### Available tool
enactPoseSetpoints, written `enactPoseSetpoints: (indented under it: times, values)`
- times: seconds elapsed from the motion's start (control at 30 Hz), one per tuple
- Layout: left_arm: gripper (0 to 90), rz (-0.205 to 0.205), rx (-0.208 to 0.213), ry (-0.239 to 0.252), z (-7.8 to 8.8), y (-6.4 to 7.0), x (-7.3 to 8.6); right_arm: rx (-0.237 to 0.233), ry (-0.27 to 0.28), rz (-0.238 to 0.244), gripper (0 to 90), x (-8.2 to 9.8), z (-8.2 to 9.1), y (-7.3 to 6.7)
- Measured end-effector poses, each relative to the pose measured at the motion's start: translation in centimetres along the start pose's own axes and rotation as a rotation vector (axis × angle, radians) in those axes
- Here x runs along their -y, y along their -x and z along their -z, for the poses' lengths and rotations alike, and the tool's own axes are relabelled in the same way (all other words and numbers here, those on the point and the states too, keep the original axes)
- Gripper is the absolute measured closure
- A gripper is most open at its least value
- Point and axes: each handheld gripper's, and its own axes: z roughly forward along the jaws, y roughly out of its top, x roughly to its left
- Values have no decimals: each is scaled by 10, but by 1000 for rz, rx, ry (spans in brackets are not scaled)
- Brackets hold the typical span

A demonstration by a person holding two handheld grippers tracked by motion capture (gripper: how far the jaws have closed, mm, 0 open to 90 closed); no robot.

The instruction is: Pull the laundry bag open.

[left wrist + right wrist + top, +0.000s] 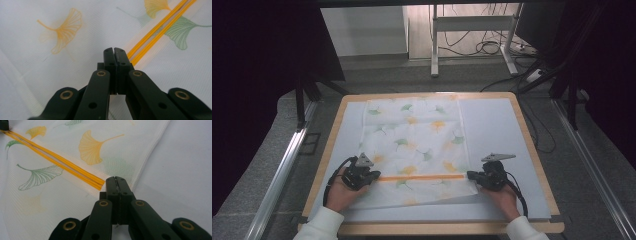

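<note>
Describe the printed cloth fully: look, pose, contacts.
The cloth is thin, white and slightly sheer, printed with orange and green ginkgo leaves. A double orange stripe crosses it near the person's side. It lies flat on the pale mat, its near right corner a little askew. The left gripper and right gripper, both shut, meet the stripe's two ends; whether they pinch fabric is unclear.

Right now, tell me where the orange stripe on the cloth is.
In the high view the orange stripe runs across the near part of the leaf-print cloth, between the left gripper and the right gripper, one at each end.
</note>
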Motion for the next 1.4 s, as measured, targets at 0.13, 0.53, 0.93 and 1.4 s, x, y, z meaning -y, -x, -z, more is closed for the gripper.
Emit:
enactPoseSetpoints:
  times: [0.13,0.53,0.93,1.4]
  values:
    - [900,10,-5,-1,3,-4,4,1,2,-1,897,0,0,0]
    - [900,21,-4,0,5,-7,7,-1,5,0,897,0,0,0]
    - [900,38,-13,2,8,-11,10,-2,5,-2,897,0,0,0]
    - [900,48,-39,-4,12,-15,16,2,2,3,897,0,0,0]
